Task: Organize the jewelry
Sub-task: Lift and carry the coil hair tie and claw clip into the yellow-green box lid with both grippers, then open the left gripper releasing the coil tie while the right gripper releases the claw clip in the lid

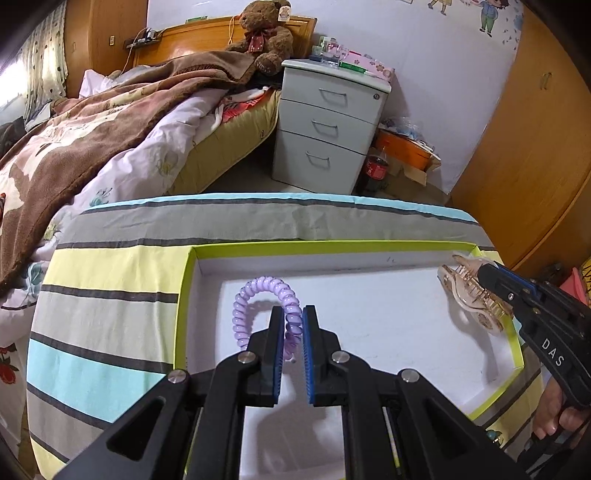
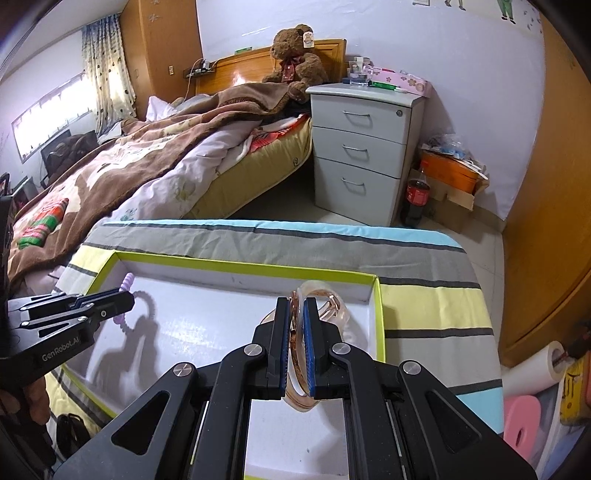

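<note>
1. The left gripper has its jaws clamped on a purple spiral hair tie, which loops up and to the left of the pads above the white floor of a shallow box with a lime-green rim

2. The right gripper has its jaws pressed together on a clear, rose-gold hair claw clip, held over the right end of the same box, close to its far right corner

3. From the left wrist view the right gripper enters from the right edge with the claw clip at its tip; a hand shows below it

4. The box sits on a striped cloth (grey, yellow and pale blue bands) covering the table

5. Nothing lies between the two held items; the box floor under them is bare apart from their shadows

6. Beyond the table: a bed with a brown blanket, a teddy bear at the headboard, a grey three-drawer cabinet, a cola bottle on the floor beside it, and an orange box
</note>
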A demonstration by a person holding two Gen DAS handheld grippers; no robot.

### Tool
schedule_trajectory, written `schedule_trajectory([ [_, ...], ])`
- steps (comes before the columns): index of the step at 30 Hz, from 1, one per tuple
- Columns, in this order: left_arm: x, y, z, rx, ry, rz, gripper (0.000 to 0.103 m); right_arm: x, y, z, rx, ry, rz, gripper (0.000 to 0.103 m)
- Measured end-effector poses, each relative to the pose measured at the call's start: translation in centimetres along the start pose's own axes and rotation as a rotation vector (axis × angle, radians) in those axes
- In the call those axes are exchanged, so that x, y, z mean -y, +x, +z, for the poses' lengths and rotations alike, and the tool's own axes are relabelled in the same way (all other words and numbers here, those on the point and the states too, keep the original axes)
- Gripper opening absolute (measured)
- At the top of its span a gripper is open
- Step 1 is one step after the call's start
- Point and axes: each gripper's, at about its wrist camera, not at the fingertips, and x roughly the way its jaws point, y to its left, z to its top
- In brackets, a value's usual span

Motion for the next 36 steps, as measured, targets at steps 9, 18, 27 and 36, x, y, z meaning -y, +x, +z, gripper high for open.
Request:
schedule_trajectory([
  [9,-0.2,0.7,0.0,-0.026,-0.013,-0.004,0.012,-0.1,0.2,0.0,-0.007,0.0,0.002,0.013],
  [18,-0.3,1.2,-0.2,-0.044,-0.016,0.011,0.014,-0.4,0.3,-0.1,-0.002,-0.003,-0.012,0.013],
  [27,-0.1,1.1,-0.2,-0.048,-0.016,0.016,0.022,-0.2,0.1,-0.1,0.008,-0.004,-0.03,0.013],
  [36,-0.2,0.2,-0.4,-0.035,-0.021,0.017,0.036,0.0,-0.7,-0.3,0.026,-0.001,-0.044,0.032],
])
